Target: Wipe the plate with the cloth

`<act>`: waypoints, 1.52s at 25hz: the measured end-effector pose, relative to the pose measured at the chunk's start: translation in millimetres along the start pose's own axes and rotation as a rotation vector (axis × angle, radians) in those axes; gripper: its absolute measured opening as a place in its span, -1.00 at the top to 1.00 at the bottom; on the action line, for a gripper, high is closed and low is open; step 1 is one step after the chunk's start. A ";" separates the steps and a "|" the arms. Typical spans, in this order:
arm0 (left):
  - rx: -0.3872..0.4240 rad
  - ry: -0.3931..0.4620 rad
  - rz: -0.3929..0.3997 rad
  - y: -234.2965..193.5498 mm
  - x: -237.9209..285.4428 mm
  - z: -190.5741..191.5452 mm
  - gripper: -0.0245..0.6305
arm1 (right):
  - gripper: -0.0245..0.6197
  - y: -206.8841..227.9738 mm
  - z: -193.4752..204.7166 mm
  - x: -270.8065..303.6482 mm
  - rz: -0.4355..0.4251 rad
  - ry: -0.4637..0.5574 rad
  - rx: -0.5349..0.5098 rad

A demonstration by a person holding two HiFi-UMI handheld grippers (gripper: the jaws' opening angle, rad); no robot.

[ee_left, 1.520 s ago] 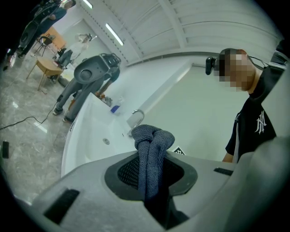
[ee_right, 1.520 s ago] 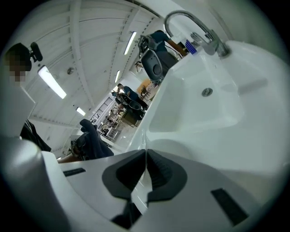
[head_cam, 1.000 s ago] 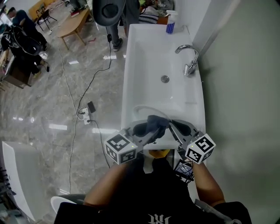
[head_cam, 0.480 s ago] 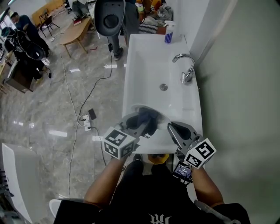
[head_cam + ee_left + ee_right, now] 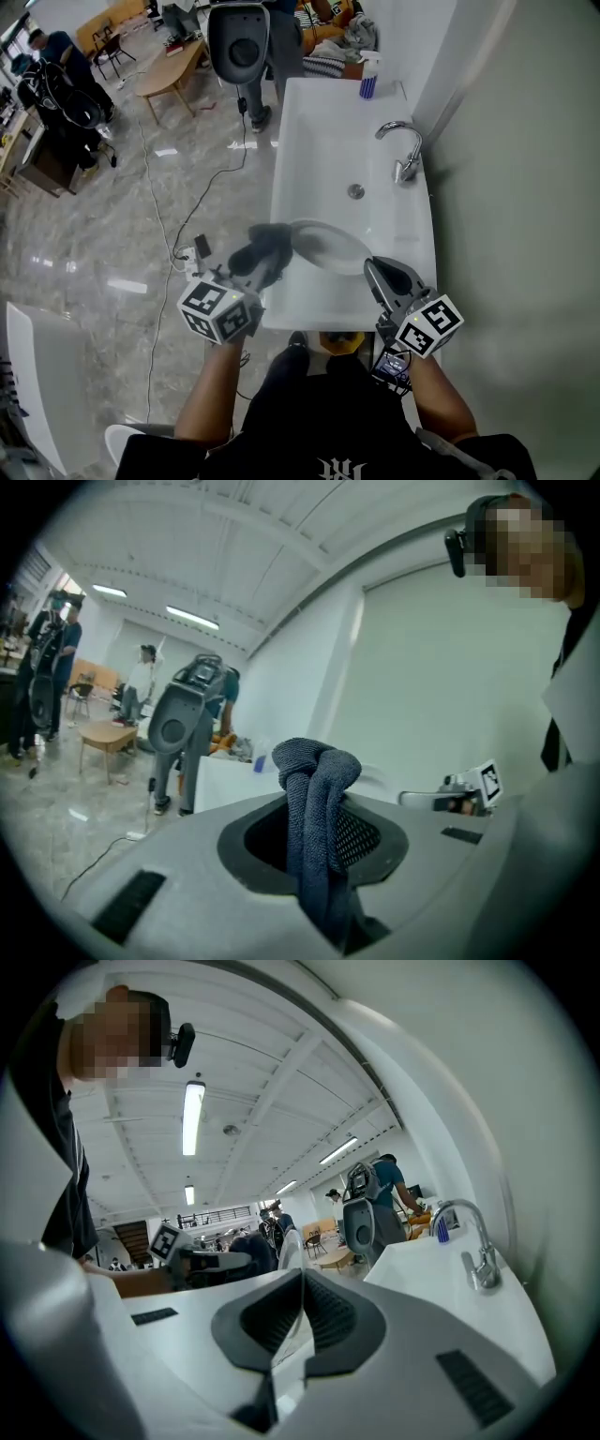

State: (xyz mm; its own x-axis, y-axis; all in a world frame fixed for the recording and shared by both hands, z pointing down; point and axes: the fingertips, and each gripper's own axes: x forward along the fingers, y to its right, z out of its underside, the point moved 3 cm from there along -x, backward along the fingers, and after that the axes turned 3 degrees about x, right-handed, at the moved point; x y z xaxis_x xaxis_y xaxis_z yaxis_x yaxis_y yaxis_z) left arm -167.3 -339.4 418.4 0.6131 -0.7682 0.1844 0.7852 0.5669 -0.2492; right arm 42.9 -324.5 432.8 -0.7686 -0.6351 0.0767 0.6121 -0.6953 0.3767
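Head view, plate: the white round glossy plate (image 5: 328, 246) hangs tilted over the near end of the long white sink (image 5: 319, 122), at the centre of the frame, below the chrome tap (image 5: 405, 155).
Head view, right gripper: the right gripper (image 5: 370, 267), at lower right, has its fingers clenched on the plate's near right rim.
Head view, left gripper: the left gripper (image 5: 246, 272), left of centre, carries the dark blue-grey knitted cloth (image 5: 262, 246) just beside the plate's left rim. Whether cloth and plate touch cannot be told.
Left gripper view: at centre, the left gripper (image 5: 314, 832) has its fingers clamped on the cloth (image 5: 317, 761), which bulges above them in a folded loop.
Right gripper view: at centre, the right gripper (image 5: 300, 1288) has its fingers pressed together on the plate (image 5: 287, 1246), seen edge-on as a thin white rim.
Handling, plate: it is probably stiff, smooth, slippery and breakable over the hard sink. The rim hold is narrow, so wiping pressure should stay light and close to the held side.
Handling, cloth: it looks soft, light and limp. It is best held by the bunched middle, with the padded fold facing the plate.
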 end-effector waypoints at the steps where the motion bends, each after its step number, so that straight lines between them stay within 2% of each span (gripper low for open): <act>1: 0.010 -0.018 0.058 23.2 3.0 0.7 0.73 | 0.90 0.9 0.3 0.5 0.008 -0.002 -0.006; 4: 0.045 -0.064 0.240 87.9 36.7 11.1 0.73 | 0.90 7.8 3.8 6.2 0.008 -0.009 -0.016; 5: 0.059 -0.075 0.270 99.3 51.7 16.4 0.73 | 0.90 9.8 4.7 8.9 -0.001 -0.010 -0.015; 7: 0.081 -0.091 0.276 105.9 74.5 24.7 0.73 | 0.90 9.5 6.1 12.3 -0.023 -0.012 -0.008; 11: 0.136 -0.104 0.191 89.5 79.0 26.7 0.73 | 0.90 4.5 7.0 5.1 -0.047 -0.005 0.024; 21: 0.079 -0.091 -0.145 -41.4 20.1 13.6 0.73 | 0.90 3.1 -3.1 4.0 -0.058 0.024 0.027; 23: 0.038 -0.083 -0.164 -47.4 2.8 13.9 0.73 | 0.90 1.6 -5.3 -4.1 -0.034 0.020 0.035; 25: 0.018 -0.064 -0.105 -26.6 -4.9 13.7 0.73 | 0.90 3.0 -4.7 -11.0 -0.008 0.017 0.033; 27: 0.051 -0.053 -0.002 12.5 -3.5 9.2 0.73 | 0.90 5.1 -1.2 -8.1 -0.002 0.022 0.031; 30: 0.093 -0.045 0.154 71.1 17.2 9.9 0.73 | 0.90 2.0 3.7 3.2 -0.030 0.031 0.029; 32: 0.103 -0.051 0.216 93.6 38.3 15.7 0.73 | 0.90 -4.3 3.1 8.7 -0.054 0.030 0.014; 35: 0.104 -0.057 0.237 101.6 57.1 20.0 0.73 | 0.90 -13.5 -0.9 10.8 -0.076 0.032 -0.005; 38: 0.106 -0.068 0.182 78.8 59.7 19.1 0.73 | 0.90 -15.0 -5.8 9.8 -0.090 0.034 -0.003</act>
State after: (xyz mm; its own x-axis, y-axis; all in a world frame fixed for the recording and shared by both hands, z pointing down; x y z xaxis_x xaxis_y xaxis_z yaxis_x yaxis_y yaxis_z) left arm -67.2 -334.9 427.9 0.7475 -0.6302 0.2100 0.6632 0.7256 -0.1832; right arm 27.3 -322.3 422.6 -0.8138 -0.5810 0.0108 0.5413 -0.7512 0.3777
